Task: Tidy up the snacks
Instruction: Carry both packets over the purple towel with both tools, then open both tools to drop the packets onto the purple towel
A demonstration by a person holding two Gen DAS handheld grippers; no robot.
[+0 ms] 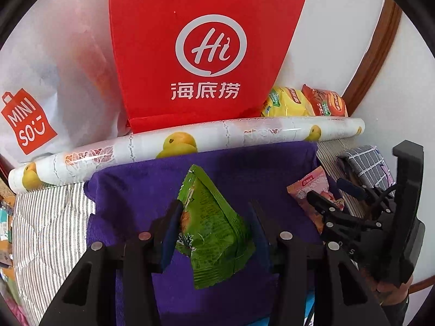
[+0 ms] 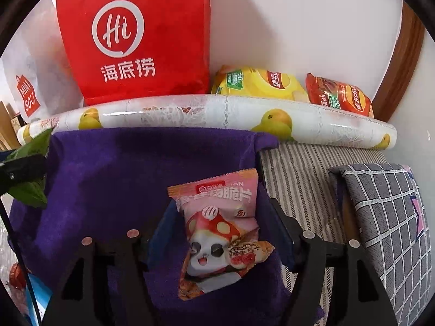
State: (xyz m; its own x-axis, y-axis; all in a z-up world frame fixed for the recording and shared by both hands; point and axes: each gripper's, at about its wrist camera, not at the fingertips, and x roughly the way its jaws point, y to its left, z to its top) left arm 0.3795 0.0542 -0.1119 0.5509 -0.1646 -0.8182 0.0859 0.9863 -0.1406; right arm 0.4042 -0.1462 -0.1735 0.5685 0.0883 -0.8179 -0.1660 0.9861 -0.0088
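Note:
A green snack packet [image 1: 212, 225] stands tilted above the purple cloth [image 1: 130, 190], and my left gripper [image 1: 214, 206] is shut on it, with both pads against its sides. A corner of this green packet [image 2: 30, 146] shows at the left edge of the right wrist view. A pink snack packet [image 2: 223, 233] with a cartoon mushroom figure lies between the fingers of my right gripper [image 2: 220, 203]. The right pad stands slightly off it, so the jaws are open. From the left wrist view, the right gripper [image 1: 320, 203] sits to the right with the pink packet [image 1: 310, 187] at its tips.
Behind the purple cloth lies a fruit-printed roll [image 1: 190, 141]. A red paper bag [image 1: 204, 54] and a white Miniso bag [image 1: 40, 95] stand against the wall. A yellow chip bag [image 2: 258, 81] and an orange chip bag [image 2: 339, 95] sit in the corner. A grey checked cloth bundle [image 2: 386, 203] rests on striped fabric [image 2: 299, 168].

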